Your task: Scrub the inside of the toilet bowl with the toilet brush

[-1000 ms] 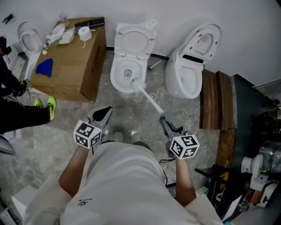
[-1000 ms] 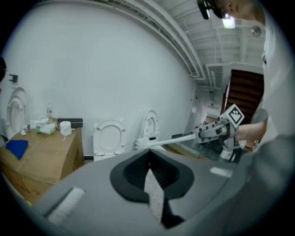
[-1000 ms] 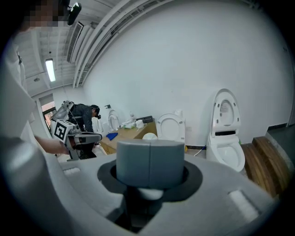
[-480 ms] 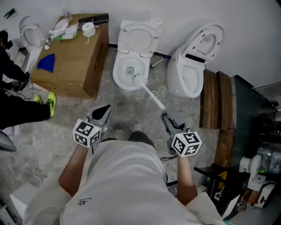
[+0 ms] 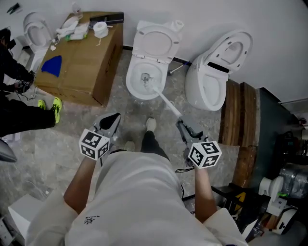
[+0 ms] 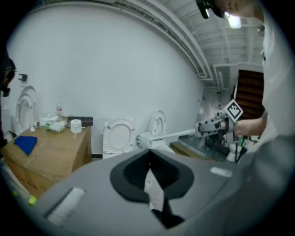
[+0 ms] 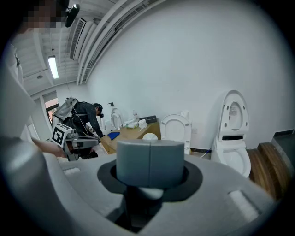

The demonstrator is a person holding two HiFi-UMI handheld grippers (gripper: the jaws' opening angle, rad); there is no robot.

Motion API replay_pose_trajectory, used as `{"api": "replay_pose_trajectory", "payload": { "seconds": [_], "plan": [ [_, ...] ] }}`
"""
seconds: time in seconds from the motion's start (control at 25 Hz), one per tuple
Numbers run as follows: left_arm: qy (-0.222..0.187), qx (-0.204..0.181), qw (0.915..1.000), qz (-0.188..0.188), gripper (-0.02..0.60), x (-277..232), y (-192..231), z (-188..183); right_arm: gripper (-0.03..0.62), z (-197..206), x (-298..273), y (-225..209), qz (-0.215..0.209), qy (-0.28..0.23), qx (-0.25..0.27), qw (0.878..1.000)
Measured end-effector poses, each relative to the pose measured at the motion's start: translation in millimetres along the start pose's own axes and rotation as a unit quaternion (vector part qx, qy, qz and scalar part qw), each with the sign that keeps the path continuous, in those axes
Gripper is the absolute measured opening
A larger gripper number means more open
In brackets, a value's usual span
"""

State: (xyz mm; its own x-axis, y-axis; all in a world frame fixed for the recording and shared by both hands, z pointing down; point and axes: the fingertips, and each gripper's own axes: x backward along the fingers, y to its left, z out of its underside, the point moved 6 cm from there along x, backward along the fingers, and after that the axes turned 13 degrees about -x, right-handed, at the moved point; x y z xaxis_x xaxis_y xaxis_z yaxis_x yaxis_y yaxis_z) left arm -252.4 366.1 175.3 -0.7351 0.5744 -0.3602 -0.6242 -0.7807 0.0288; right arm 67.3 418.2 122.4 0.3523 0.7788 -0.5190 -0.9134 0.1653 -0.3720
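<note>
In the white ceramic toilet bowl (image 5: 130, 82) sits the white toilet brush (image 5: 166, 102), pinched in the right gripper (image 5: 184, 128)'s fingers; the left gripper (image 5: 111, 121)'s fingers are closed, empty. Hard scrubbing could twist it loose.

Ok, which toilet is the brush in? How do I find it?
Find the big cardboard box by the white wall. The toilet just right of it is the one. Unlike the other toilet farther right, it has the white toilet brush reaching into its bowl.

White wall (image 5: 269, 14); grey stone floor (image 5: 57, 144); cardboard box (image 5: 82, 62) left; wooden planks (image 5: 238, 120) right.
</note>
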Motion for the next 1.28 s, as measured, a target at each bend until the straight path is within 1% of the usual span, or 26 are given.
{"api": "replay_pose_trajectory", "payload": {
  "seconds": [0.16,0.44,0.96,1.08,1.28],
  "plan": [
    [0.01,0.001,0.9999,-0.008,-0.012,-20,8,-6,0.149,-15,-20,-16,-0.01,0.007,0.001,1.0],
    [0.012,0.005,0.9997,-0.022,-0.012,-73,37,-33,0.149,-55,-65,-56,-0.027,0.019,0.002,0.999],
    [0.024,0.02,0.9983,-0.049,-0.012,-177,62,-78,0.149,-131,-136,-137,-0.068,0.055,0.019,0.996],
    [0.026,0.022,0.9977,-0.059,-0.012,-198,67,-87,0.149,-142,-151,-156,-0.079,0.068,0.026,0.994],
    [0.036,0.029,0.9962,-0.074,-0.012,-224,66,-91,0.149,-152,-176,-183,-0.098,0.097,0.046,0.989]
  ]
}}
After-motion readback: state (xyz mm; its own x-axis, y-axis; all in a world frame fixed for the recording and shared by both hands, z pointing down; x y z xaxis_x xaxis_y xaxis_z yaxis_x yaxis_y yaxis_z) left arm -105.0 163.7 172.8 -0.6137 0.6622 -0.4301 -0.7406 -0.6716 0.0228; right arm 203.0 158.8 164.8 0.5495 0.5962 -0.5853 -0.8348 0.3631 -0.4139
